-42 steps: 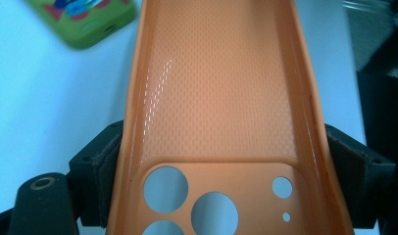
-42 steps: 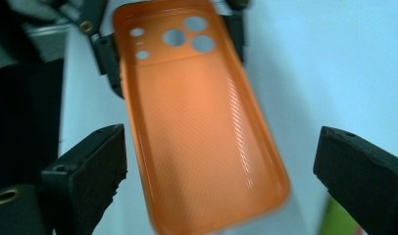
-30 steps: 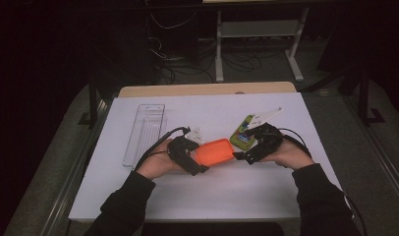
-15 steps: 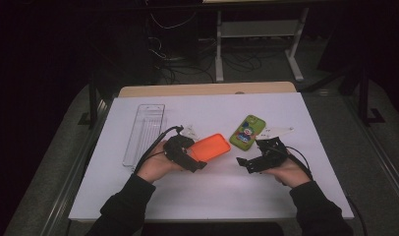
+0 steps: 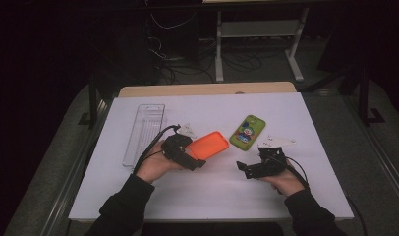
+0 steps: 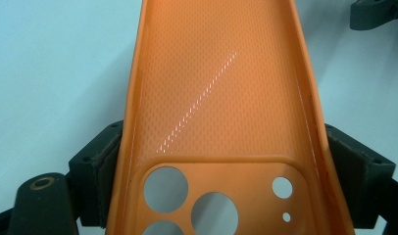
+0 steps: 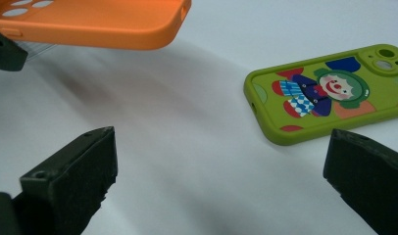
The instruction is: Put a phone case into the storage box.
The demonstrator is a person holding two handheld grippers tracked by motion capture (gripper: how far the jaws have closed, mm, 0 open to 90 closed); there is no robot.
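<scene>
My left gripper (image 5: pixel 196 163) is shut on an empty orange phone case (image 5: pixel 209 145), held a little above the white table. In the left gripper view the two pads (image 6: pixel 105 161) press the case (image 6: pixel 216 98) on both long sides near its camera holes. A green phone case with a clown picture (image 5: pixel 247 131) lies flat on the table to the right. My right gripper (image 5: pixel 242 168) stands open low over the table in front of the green case, nothing between its fingers (image 7: pixel 84 166). In the right gripper view the green case (image 7: pixel 329 93) lies ahead to the right and the orange case (image 7: pixel 94 22) hangs at the upper left.
A clear plastic tray (image 5: pixel 144 132) lies at the left of the white table top (image 5: pixel 212 196). A wooden strip (image 5: pixel 207 89) runs along the far edge. Dark floor, cables and a desk frame (image 5: pixel 256 29) lie beyond.
My right gripper has left the orange case, pulled back to the right and sunk toward the table. The green case now lies on the table. The left gripper still holds the orange case.
</scene>
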